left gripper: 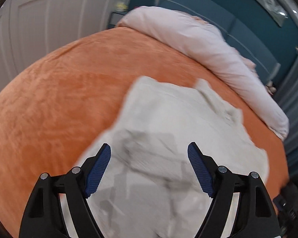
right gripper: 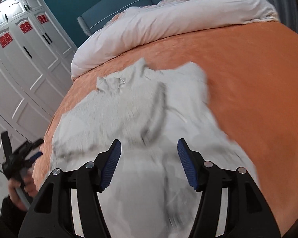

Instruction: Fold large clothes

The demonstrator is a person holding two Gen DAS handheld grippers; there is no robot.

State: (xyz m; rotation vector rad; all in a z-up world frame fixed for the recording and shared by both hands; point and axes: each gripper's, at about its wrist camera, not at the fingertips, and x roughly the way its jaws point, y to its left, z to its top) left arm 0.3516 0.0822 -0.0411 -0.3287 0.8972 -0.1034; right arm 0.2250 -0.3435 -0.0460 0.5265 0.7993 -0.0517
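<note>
- Left gripper (left gripper: 149, 170): jaws spread wide, nothing pinched, blue pads clear of the cloth below.
- Right gripper (right gripper: 149, 164): jaws parted, nothing between the pads, angled down over the same cloth.
- Pale grey garment (right gripper: 133, 119): lay loosely on the orange bedspread (left gripper: 49, 99), collar end toward the far side, part of it already doubled over, the fold lumpy and creased; blurred in both views, so exact edges hard to tell.
- Judged step: free of any grip, about to take a fresh hold for the next fold.
- Done well: pinch only the top layers at two matching corners or edges, lift just enough to clear the bedspread, carry both sides across evenly, lay flat before letting go; avoid catching the plush bedspread with the pads.
- Person's hand (right gripper: 19, 182) on the left gripper's handle at the bed's edge, well aside from the cloth.
- Farther: rolled pinkish-white duvet (right gripper: 149, 29) across the bed's head end, apart from the garment, no obstacle.
- Farthest: teal headboard (right gripper: 129, 2), white wardrobe (right gripper: 25, 59) with red paper cut-outs on its doors.
</note>
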